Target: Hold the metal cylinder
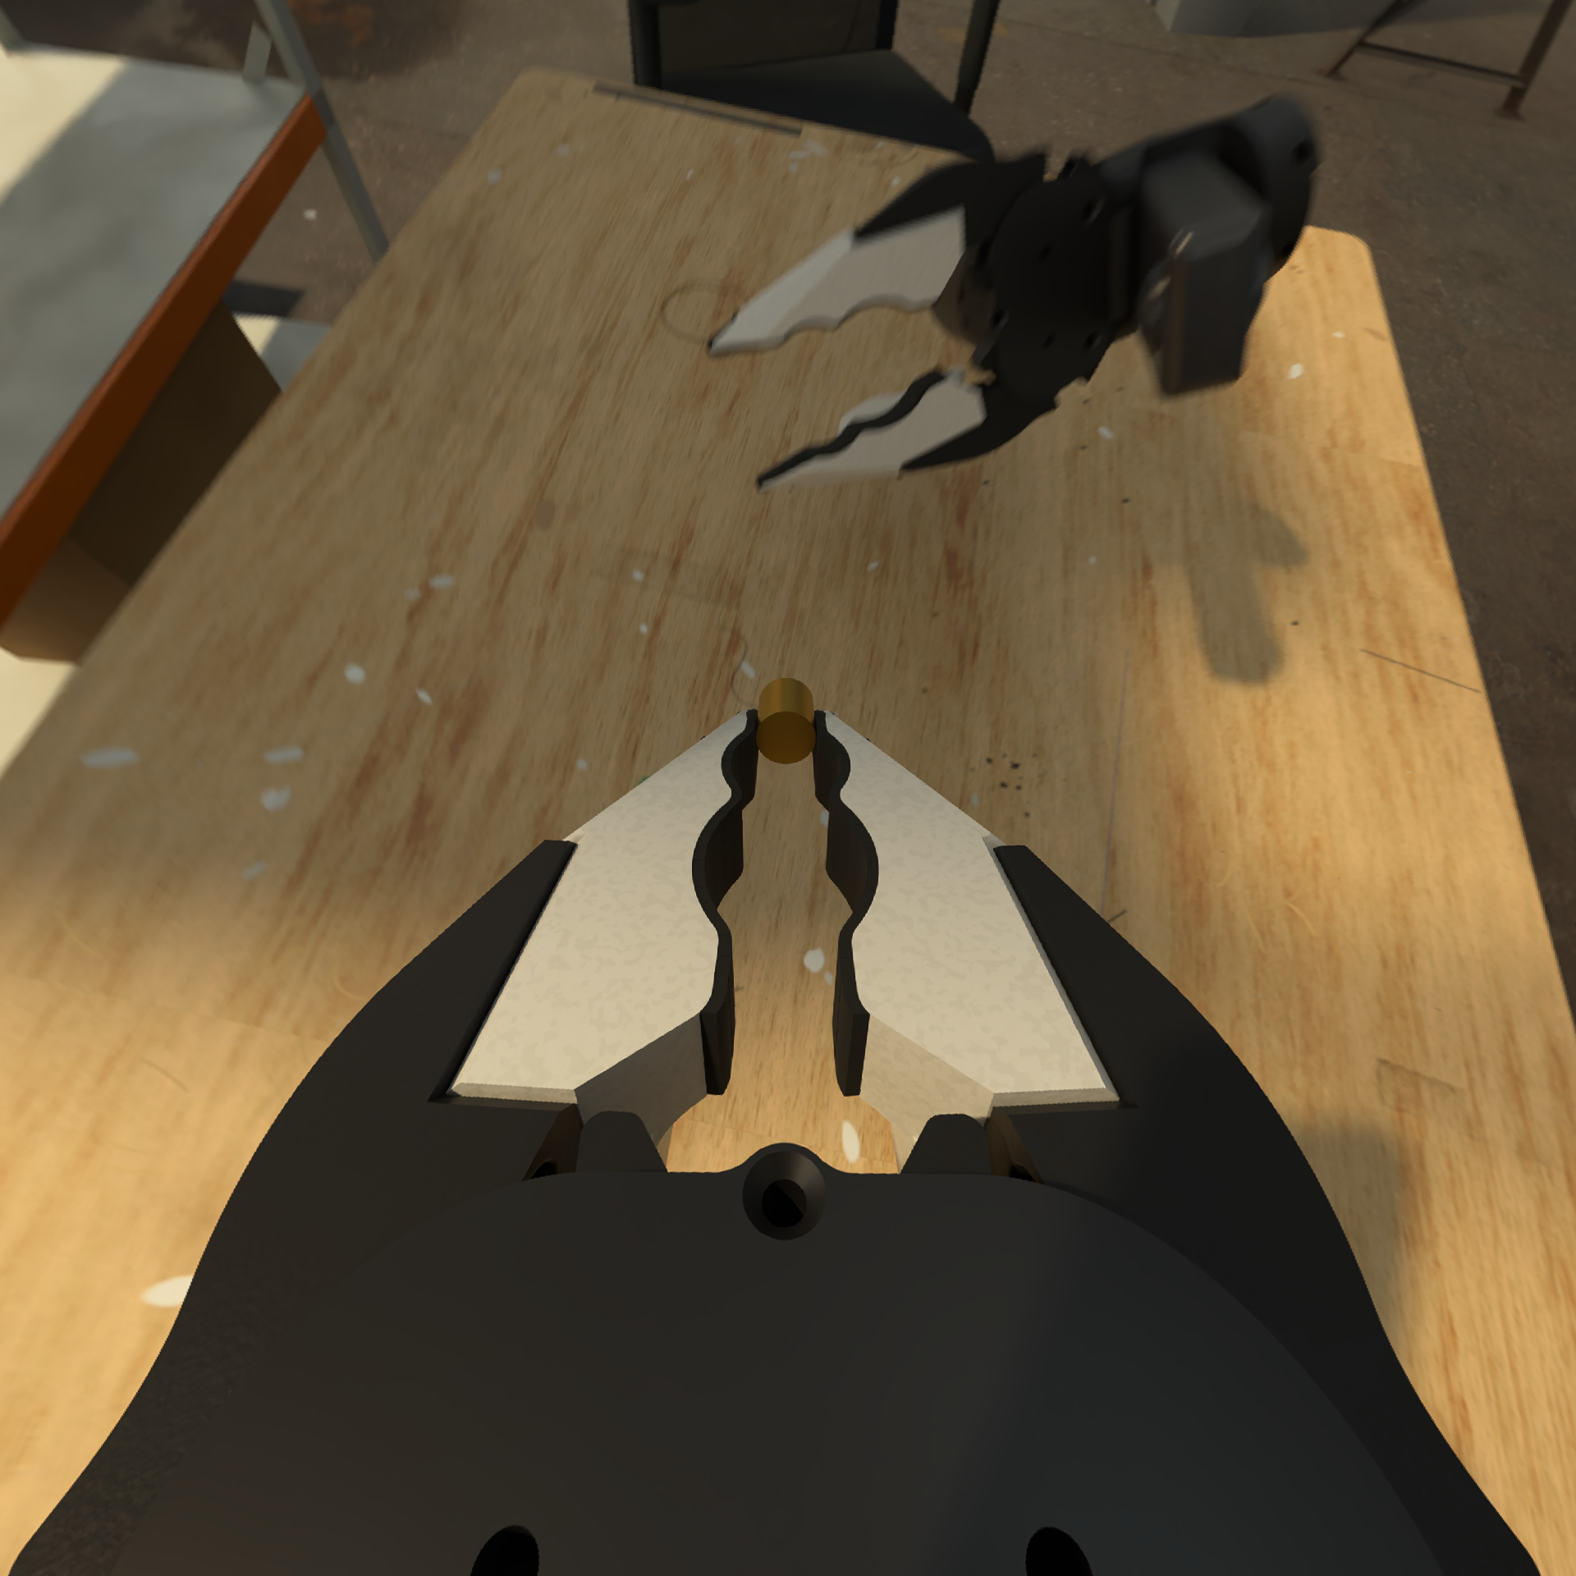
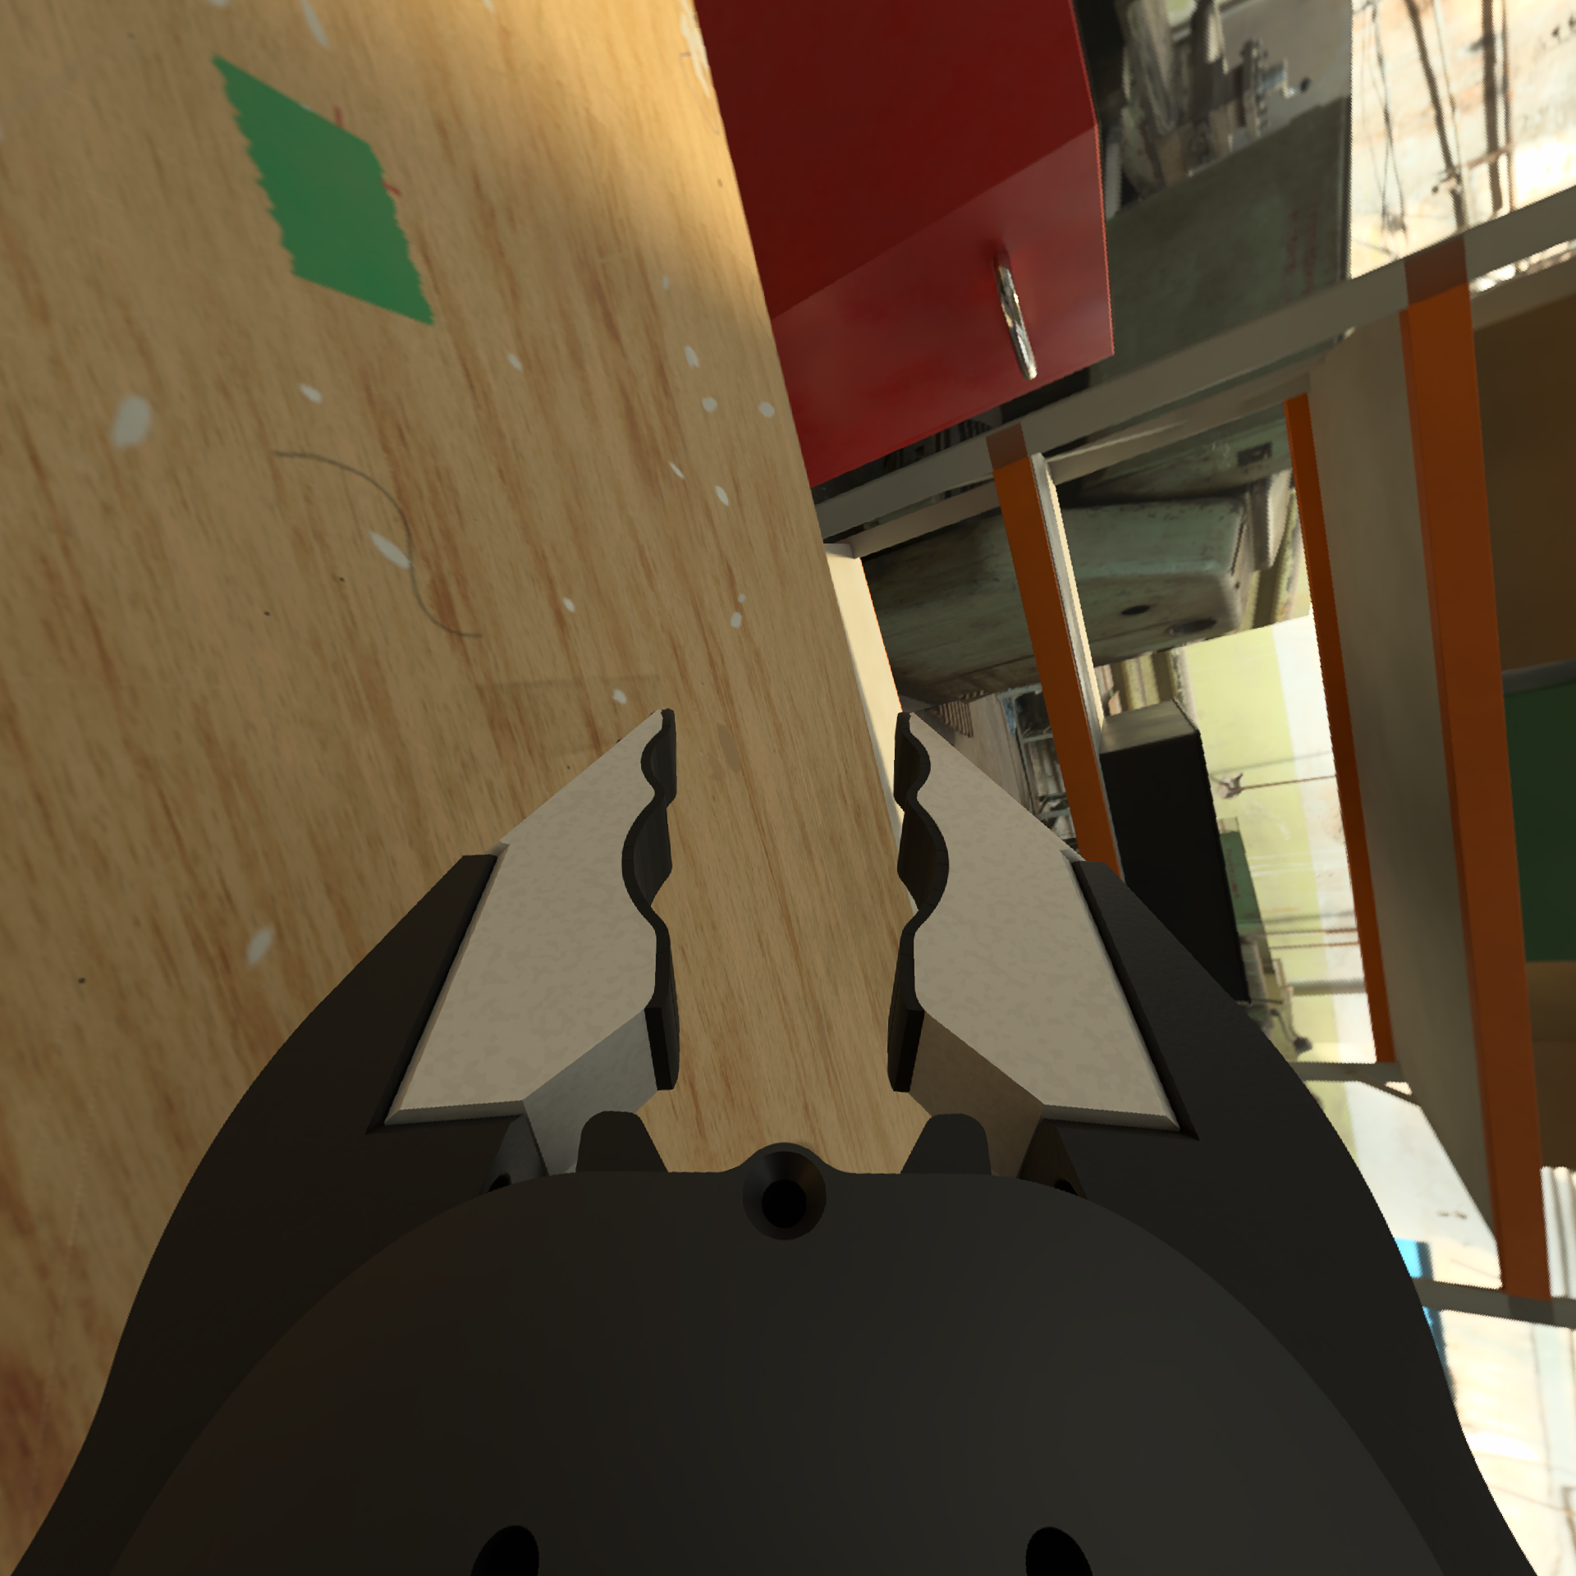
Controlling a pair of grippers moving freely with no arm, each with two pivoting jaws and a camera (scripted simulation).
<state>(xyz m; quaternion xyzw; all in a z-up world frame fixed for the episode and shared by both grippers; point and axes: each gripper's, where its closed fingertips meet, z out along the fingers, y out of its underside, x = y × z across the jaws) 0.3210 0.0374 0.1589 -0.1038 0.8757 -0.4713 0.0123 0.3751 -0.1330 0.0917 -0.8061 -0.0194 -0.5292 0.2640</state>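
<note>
A small brass-coloured metal cylinder [image 1: 785, 721] sits between the tips of my left gripper [image 1: 785, 732], which is shut on it above the wooden table [image 1: 478, 529]. My right gripper [image 1: 738, 414] shows farther off in the left wrist view, hovering open and empty over the table's far right part, turned on its side. In the right wrist view my right gripper [image 2: 785, 742] is open with nothing between its fingers, and the cylinder is not in that view.
A green patch [image 2: 328, 200] marks the tabletop. A red cabinet [image 2: 921, 222] and orange-framed shelving [image 2: 1441, 682] stand beyond the table edge. A grey and orange bench [image 1: 128, 281] stands to the left. A dark chair [image 1: 810, 68] stands behind the table.
</note>
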